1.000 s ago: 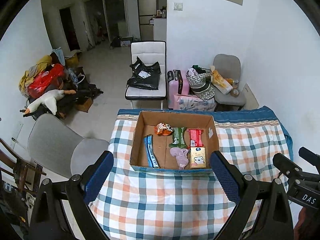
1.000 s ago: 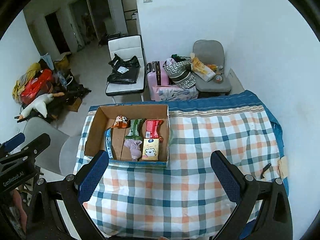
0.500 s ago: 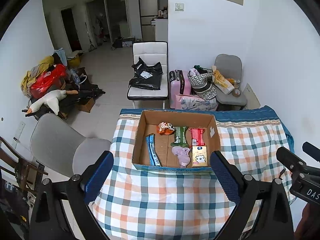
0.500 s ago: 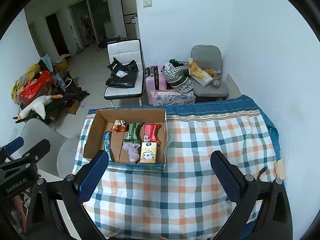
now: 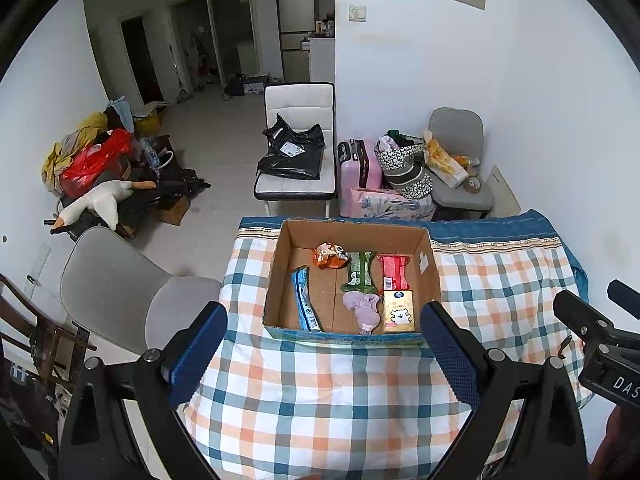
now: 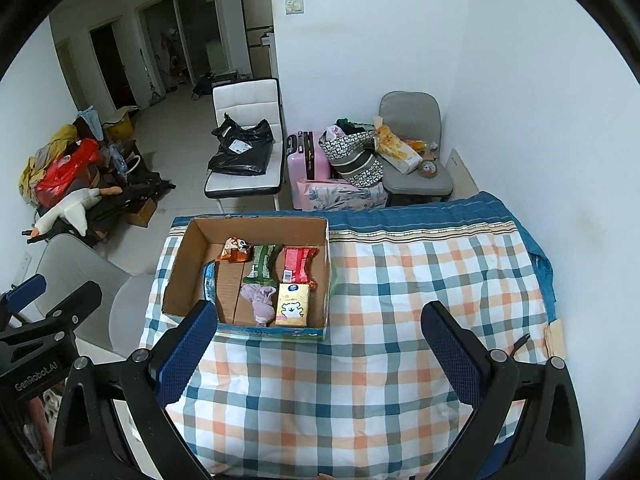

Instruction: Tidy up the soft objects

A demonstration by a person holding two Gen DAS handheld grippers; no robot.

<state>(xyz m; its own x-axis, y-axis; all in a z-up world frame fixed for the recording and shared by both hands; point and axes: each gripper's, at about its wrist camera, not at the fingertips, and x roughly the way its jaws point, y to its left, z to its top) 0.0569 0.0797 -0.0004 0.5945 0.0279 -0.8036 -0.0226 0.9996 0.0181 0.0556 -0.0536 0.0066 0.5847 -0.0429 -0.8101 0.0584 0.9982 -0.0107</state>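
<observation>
The left claw point(image 5: 322, 344) hangs above the near part of the worktop, its two black arms spread wide and holding nothing; each finger ends in a flat pad of blue, finely dimpled rubber point(image 5: 198, 354). The right claw point(image 6: 320, 344) is likewise spread wide and empty, with the same blue textured pads point(image 6: 450, 354), and hovers over bare cloth to the right of the box. In the left wrist view the right claw's black body pokes in at the right edge.

Under both lies a soft checked cloth point(image 6: 400, 320) in white, teal and orange squares, with a plain blue band along its far edge, draped over the worktop.

On the cloth's left half sits an open cardboard box point(image 5: 434, 268), rectangular, with plain brown corrugated walls. The soft things lie inside it: a long thin blue packet point(image 5: 306, 300) leaning at the left, a crinkled orange snack bag point(image 5: 330, 256) toward the back, a green wrapper point(image 5: 360, 270) and a red wrapper point(image 5: 394, 270) side by side, a crumpled lilac cloth point(image 5: 364, 308) in front of the green one, and a yellow tissue pack point(image 5: 397, 311) printed with a bear at the near right corner, touching the lilac cloth.

Beyond the worktop stand a white padded chair point(image 5: 298, 108) carrying a black plastic bag point(image 5: 292, 156), a pink hard-shell suitcase point(image 5: 358, 168), and a grey chair point(image 5: 456, 132) heaped with bags. A white plush goose point(image 5: 96, 202) lies on a pile by the left wall.
</observation>
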